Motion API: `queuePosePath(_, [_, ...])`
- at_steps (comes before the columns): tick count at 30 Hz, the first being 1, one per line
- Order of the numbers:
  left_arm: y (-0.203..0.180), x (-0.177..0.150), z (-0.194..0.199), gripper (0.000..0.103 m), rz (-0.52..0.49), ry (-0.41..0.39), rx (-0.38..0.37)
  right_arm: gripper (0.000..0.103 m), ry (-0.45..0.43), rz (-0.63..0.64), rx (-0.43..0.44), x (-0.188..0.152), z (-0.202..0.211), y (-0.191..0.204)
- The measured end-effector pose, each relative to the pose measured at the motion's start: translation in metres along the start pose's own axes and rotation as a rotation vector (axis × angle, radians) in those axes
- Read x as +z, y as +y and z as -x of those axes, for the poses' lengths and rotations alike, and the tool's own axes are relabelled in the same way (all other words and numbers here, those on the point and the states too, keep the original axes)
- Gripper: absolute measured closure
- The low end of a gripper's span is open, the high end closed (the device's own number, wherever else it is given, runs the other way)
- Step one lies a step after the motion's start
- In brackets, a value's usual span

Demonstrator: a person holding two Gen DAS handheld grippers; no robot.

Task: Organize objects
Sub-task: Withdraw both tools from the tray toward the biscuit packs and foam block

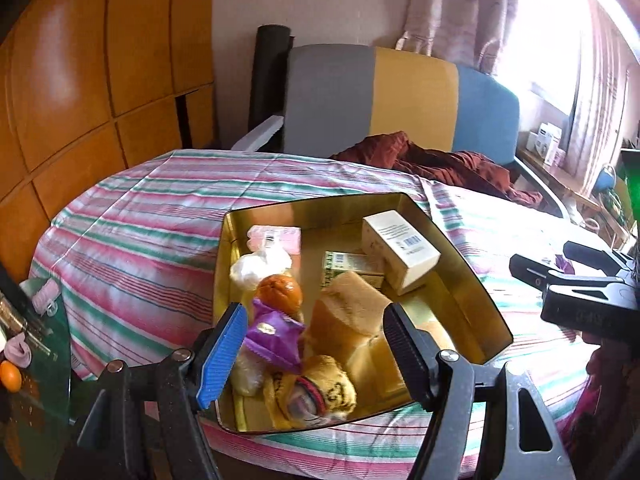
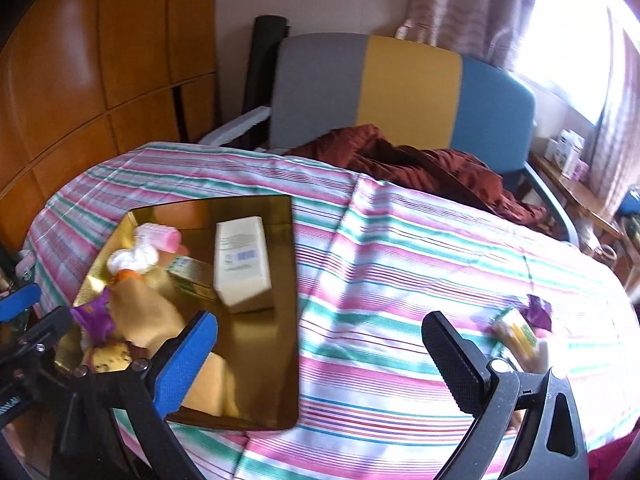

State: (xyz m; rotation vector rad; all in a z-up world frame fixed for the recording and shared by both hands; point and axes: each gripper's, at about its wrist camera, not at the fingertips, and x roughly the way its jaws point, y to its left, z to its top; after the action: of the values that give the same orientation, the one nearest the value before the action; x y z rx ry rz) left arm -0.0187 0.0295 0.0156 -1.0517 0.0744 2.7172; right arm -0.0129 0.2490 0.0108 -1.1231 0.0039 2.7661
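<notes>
the shiny gold rectangular metal tray (image 1: 460,248) sits on the pink, green and white striped bedcover (image 1: 152,216), centre of my left wrist view and left of centre in the right one. i judge the sorting mostly done, since most of what i can see is already inside it.

largest in there is the tan sponge-like block (image 1: 348,312), at the tray's near middle. behind it, toward the upper right of the tray, lies the cream cardboard box with a barcode (image 1: 400,252), resting partly on the green and gold carton (image 1: 344,264). the yellow plush toy (image 1: 316,392) is at the near edge, the pale pink packet (image 1: 276,236) at the upper left corner, with the white crumpled plastic bag (image 1: 256,268) just below it. the orange round fruit (image 1: 280,290) touches the purple foil wrapper (image 1: 272,332) beneath it.

what looks left: a small yellow packet (image 2: 516,332) and a second purple wrapper (image 2: 540,310), lying together on the bedcover at the right of the right wrist view, well apart from the tray.

my left gripper (image 1: 316,360) hangs over the tray's near end, fingers wide apart, nothing between them. my right gripper (image 2: 320,356) is spread wide too and empty, over bare bedcover between tray and the leftover items. i'd take those next.
</notes>
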Motion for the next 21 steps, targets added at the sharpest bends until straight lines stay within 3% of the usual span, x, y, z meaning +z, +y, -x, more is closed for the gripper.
queuePosePath(11, [-0.039,0.003,-0.004,0.031,-0.091,0.016,-0.048,0.0,0.012,-0.148,-0.157,-0.013,0.007,-0.103])
queuePosePath(21, [-0.079,0.004,-0.014,0.031,-0.174,0.051,-0.107,0.0,0.01,-0.301,-0.349,-0.025,0.017,-0.224])
